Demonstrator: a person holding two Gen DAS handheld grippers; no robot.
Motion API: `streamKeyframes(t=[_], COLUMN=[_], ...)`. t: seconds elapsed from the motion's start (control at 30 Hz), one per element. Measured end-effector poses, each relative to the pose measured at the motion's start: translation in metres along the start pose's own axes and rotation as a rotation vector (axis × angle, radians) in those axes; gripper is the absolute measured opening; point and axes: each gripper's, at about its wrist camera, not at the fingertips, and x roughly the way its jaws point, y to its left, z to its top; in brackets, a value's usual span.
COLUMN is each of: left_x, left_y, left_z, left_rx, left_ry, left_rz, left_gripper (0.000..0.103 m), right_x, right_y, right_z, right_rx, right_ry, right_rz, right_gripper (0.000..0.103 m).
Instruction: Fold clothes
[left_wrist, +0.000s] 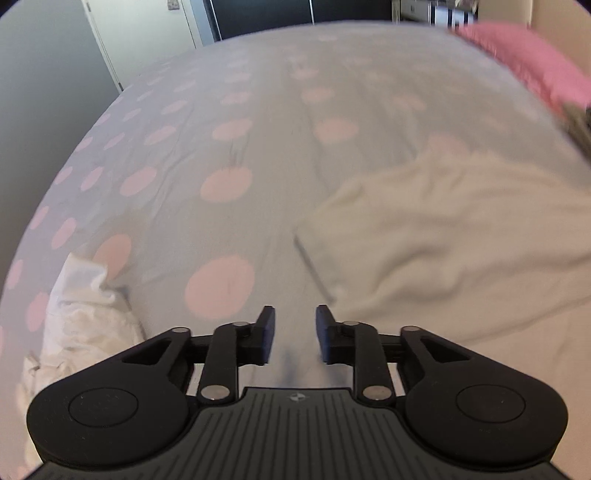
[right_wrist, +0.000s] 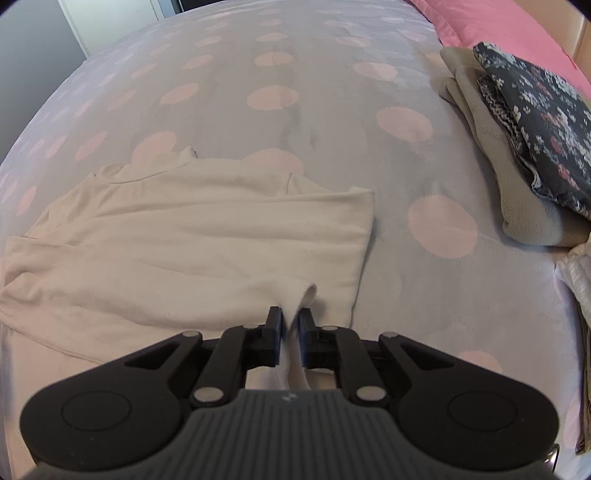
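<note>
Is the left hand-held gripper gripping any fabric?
No, the left hand-held gripper is open with only bedsheet showing between its fingers, and the cream garment lies off to its right.

A bed (right_wrist: 229, 122) covered in a grey sheet with pink dots was seen. A cream garment (right_wrist: 192, 236) was spread flat at 9 o'clock in the right wrist view. At 2 o'clock a folded beige cloth (right_wrist: 480, 147) lay under a dark floral piece (right_wrist: 539, 122). A pink pillow (right_wrist: 491, 22) was set at 1 o'clock. White crumpled cloth (left_wrist: 85, 325) was seen at 8 o'clock in the left view.
</note>
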Motion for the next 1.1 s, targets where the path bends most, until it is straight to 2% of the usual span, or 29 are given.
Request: streamKeyframes(t=[0.1, 0.23, 0.3, 0.47, 0.53, 0.6, 0.67, 0.7, 0.77, 0.87, 0.93, 0.97, 1.03, 1.1], left_x=[-0.003, 0.013, 0.031, 0.090, 0.108, 0.124, 0.138, 0.141, 0.147, 0.150, 0.152, 0.153, 0.150, 0.135], left_y=[-0.005, -0.018, -0.026, -0.047, -0.056, -0.062, -0.068, -0.070, -0.076, -0.083, -0.082, -0.079, -0.070, -0.059], left_z=[0.023, 0.062, 0.083, 0.117, 0.122, 0.121, 0.117, 0.115, 0.110, 0.106, 0.104, 0.102, 0.102, 0.105], left_rx=[-0.029, -0.115, -0.124, -0.113, -0.086, -0.020, 0.055, 0.115, 0.238, 0.377, 0.411, 0.423, 0.397, 0.347], left_ry=[-0.059, -0.056, -0.021, 0.232, 0.321, 0.426, 0.529, 0.554, 0.596, 0.566, 0.523, 0.503, 0.466, 0.400], left_rz=[-0.058, -0.129, -0.149, -0.152, -0.072, -0.024, 0.017, 0.044, 0.099, 0.189, 0.251, 0.306, 0.325, 0.256], left_gripper=[0.043, 0.043, 0.043, 0.040, 0.039, 0.038, 0.029, 0.028, 0.018, 0.002, 0.000, 0.000, 0.000, 0.000], right_x=[0.003, 0.004, 0.003, -0.003, -0.005, -0.007, -0.009, -0.010, -0.013, -0.016, -0.017, -0.017, -0.016, -0.015], right_y=[0.002, 0.004, 0.004, 0.004, 0.005, 0.007, 0.010, 0.011, 0.012, 0.008, 0.004, 0.003, 0.000, 0.000], right_z=[0.001, 0.002, 0.002, 0.004, 0.005, 0.007, 0.008, 0.008, 0.009, 0.011, 0.012, 0.013, 0.013, 0.012], right_rx=[-0.006, -0.012, -0.014, -0.008, -0.004, -0.001, -0.004, -0.006, -0.010, 0.004, 0.025, 0.033, 0.049, 0.051], right_ry=[0.004, 0.005, 0.006, 0.005, 0.004, 0.004, 0.006, 0.004, -0.006, -0.022, -0.018, -0.013, -0.002, 0.006], right_rz=[0.001, 0.018, 0.027, 0.059, 0.070, 0.084, 0.098, 0.101, 0.087, 0.049, 0.048, 0.051, 0.057, 0.060], right_gripper=[0.012, 0.012, 0.012, 0.012, 0.012, 0.012, 0.011, 0.010, 0.009, 0.008, 0.008, 0.008, 0.008, 0.008])
